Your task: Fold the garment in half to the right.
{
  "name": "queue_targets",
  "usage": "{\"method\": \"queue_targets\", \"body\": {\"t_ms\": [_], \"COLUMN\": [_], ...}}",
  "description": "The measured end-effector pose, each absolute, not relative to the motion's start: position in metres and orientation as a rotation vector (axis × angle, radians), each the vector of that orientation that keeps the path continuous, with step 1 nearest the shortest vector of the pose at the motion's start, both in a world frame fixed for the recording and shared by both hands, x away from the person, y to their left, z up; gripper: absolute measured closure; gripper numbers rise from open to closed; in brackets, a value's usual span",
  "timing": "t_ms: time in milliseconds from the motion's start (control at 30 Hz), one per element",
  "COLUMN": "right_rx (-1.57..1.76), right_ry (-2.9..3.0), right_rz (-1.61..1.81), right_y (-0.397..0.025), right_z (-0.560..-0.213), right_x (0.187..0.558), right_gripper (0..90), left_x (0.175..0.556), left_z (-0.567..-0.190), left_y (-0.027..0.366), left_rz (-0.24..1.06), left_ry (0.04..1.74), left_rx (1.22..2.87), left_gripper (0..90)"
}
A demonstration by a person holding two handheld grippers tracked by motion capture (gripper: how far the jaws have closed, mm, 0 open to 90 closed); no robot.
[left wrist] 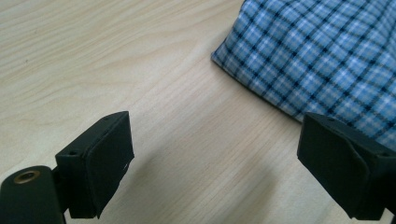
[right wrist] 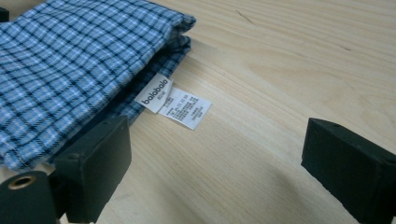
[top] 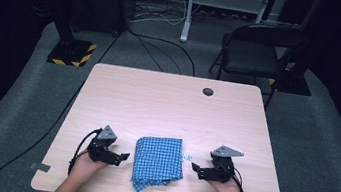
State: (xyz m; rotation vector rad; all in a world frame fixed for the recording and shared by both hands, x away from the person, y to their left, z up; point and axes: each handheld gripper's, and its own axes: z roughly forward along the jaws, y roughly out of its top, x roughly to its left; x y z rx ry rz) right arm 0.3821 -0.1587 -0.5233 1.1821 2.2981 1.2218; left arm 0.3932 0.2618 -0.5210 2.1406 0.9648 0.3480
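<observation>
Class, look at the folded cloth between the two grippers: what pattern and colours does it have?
The folded cloth is a blue-and-white check with dark lines, clearest in the right gripper view.

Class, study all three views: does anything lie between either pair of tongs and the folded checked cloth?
Nothing visible does. The left tongs and right tongs sit open on either side of the folded blue checked cloth, with bare table between. Only the cloth's own white labels lie toward the right tongs.
</observation>
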Motion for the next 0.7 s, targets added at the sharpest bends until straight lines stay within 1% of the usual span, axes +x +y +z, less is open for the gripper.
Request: {"method": "queue_targets", "body": {"t_ms": [700], "right_rx": [1.230], "right_ry": [2.266], "right_rz": [1.147], "right_y": [-0.174], "right_z": [-0.531], "right_x": [0.382], "right_gripper": [7.6], "left_x": [0.396], "left_z": [-0.527], "left_y": [0.278], "left_rz": [0.386], "left_ry": [1.027], "left_rx": [2.111], "left_gripper": [10.5]}}
